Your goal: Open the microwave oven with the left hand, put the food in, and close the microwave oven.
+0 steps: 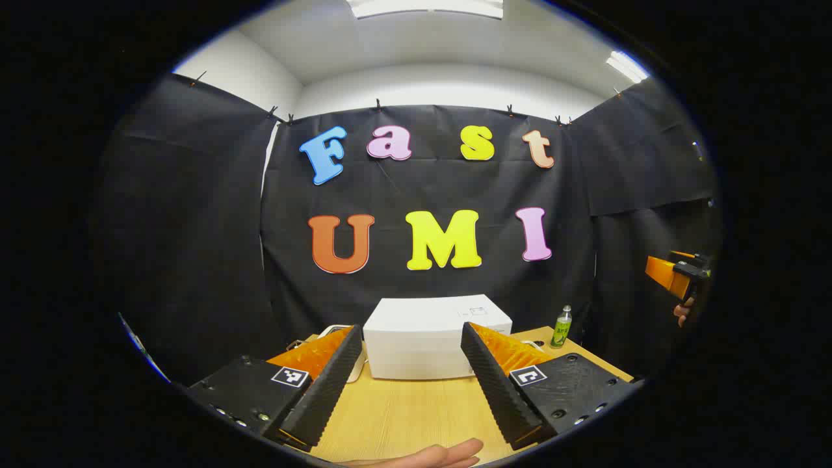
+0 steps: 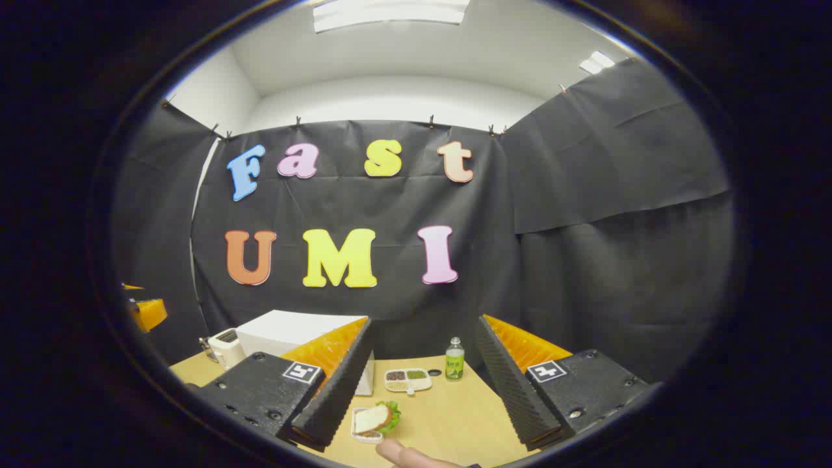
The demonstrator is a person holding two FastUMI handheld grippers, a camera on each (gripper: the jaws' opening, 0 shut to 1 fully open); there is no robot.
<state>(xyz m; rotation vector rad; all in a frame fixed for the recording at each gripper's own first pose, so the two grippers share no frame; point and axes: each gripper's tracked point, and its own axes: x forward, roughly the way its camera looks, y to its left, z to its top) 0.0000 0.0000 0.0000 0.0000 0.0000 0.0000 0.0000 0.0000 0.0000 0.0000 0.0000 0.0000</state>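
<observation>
Sitting on the wooden table [image 1: 403, 416] at lower centre of the left gripper view, the white microwave oven [image 1: 432, 338] shows, door closed, between the wide-open, empty fingers of the left gripper [image 1: 409, 396]. Lower in the right gripper view, the right gripper [image 2: 419, 403] gapes empty too, the sandwich [image 2: 377, 418] on its small tray lying just inside its left finger, bottom centre.

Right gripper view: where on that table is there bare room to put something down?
Bare wood lies right of the sandwich, in front of the green bottle. It is crowded behind, where the divided dish, microwave and toaster stand.
</observation>
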